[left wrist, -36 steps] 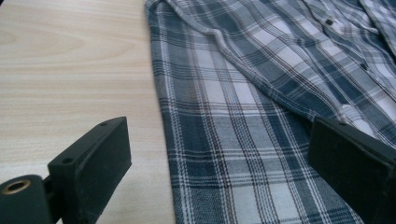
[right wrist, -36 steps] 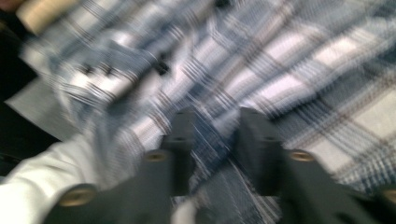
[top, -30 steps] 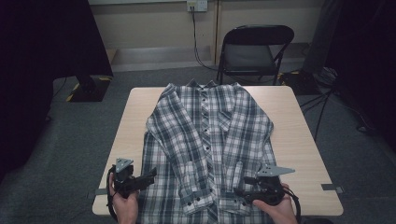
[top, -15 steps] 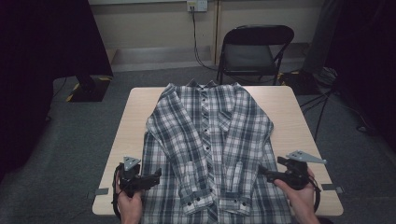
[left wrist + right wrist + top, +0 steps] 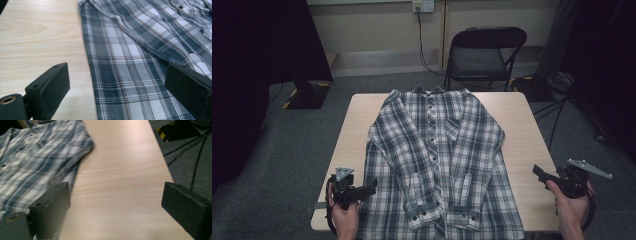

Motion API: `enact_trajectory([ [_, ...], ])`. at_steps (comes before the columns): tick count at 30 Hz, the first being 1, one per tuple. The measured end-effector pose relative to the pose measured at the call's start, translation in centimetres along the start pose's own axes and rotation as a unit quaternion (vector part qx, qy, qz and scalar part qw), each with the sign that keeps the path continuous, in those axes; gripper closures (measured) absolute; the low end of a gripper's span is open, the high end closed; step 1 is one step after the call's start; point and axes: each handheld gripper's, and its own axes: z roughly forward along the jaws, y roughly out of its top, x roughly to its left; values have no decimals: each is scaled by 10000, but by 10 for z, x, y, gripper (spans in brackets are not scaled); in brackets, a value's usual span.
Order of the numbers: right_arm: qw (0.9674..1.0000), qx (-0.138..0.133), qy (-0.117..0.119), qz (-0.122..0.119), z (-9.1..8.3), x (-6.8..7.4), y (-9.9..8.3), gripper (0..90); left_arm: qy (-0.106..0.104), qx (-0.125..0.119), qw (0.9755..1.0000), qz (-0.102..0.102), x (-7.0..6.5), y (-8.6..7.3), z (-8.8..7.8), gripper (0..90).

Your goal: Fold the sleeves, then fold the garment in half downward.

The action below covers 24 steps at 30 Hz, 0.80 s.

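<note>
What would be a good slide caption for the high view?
A buttoned blue-and-white plaid shirt lies flat on a pale wooden table, an open hand-held gripper at each lower corner.

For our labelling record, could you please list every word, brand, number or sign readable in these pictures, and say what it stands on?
None: no readable text anywhere.
Blue-and-white plaid button-up shirt: no label showing.
Pale wooden table: unmarked.
Black folding chair: unmarked.
White wall outlet: nothing legible.
</note>
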Motion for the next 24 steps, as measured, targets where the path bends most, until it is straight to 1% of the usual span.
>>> enact_trajectory([
  [2,9999,55,-117,33,1,-6,-2,78,15,-5,10000,-38,2,0,0,53],
  [4,9995,125,-274,-50,4,-9,-4,76,27,-8,10000,-58,2,-1,-1,53],
  [5,9993,182,-310,-74,5,-9,-5,76,33,-13,10000,-66,2,-1,-1,53],
  [8,9991,303,-288,-87,10,-9,-7,76,26,29,10000,-19,2,-1,0,53],
  [9,9992,278,-239,-139,10,-5,-6,76,23,35,10000,-17,2,0,2,53],
  [10,9992,278,-239,-139,10,-5,-6,76,17,59,10000,-14,1,0,3,53],
  [11,9993,249,-143,-239,12,4,-5,76,8,96,10000,-14,1,0,5,53],
  [12,9993,249,-143,-239,12,4,-5,76,3,117,9999,0,0,0,6,53],
  [13,9988,335,-28,-367,15,13,-5,77,6,157,9999,17,-1,1,9,53],
  [14,9988,335,-28,-367,15,13,-5,77,6,157,9999,17,-1,1,9,53],
  [15,9972,520,205,-487,22,23,-6,98,-22,184,9998,72,-4,2,11,53],
  [16,9972,520,205,-487,22,23,-6,98,-22,184,9998,72,-4,2,11,53],
  [17,9961,597,334,-562,25,29,-6,121,-18,178,9998,120,-6,2,11,53],
  [18,9949,634,399,-679,27,36,-6,113,-33,187,9997,143,-7,3,11,53],
  [19,9935,639,461,-822,30,48,-5,106,-68,183,9997,130,-9,4,12,53],
  [20,9935,639,461,-822,30,48,-5,106,-104,178,9998,77,-10,6,14,53],
  [21,9915,642,603,-955,35,61,-2,99,-104,185,9997,124,-14,15,21,53],
  [22,9915,642,603,-955,35,61,-2,99,-104,185,9997,124,-14,15,21,53],
  [23,9905,650,671,-1011,38,68,0,98,-70,214,9996,149,-17,19,24,53],
  [24,9893,663,720,-1086,42,75,2,97,18,233,9996,187,-20,26,30,54],
])
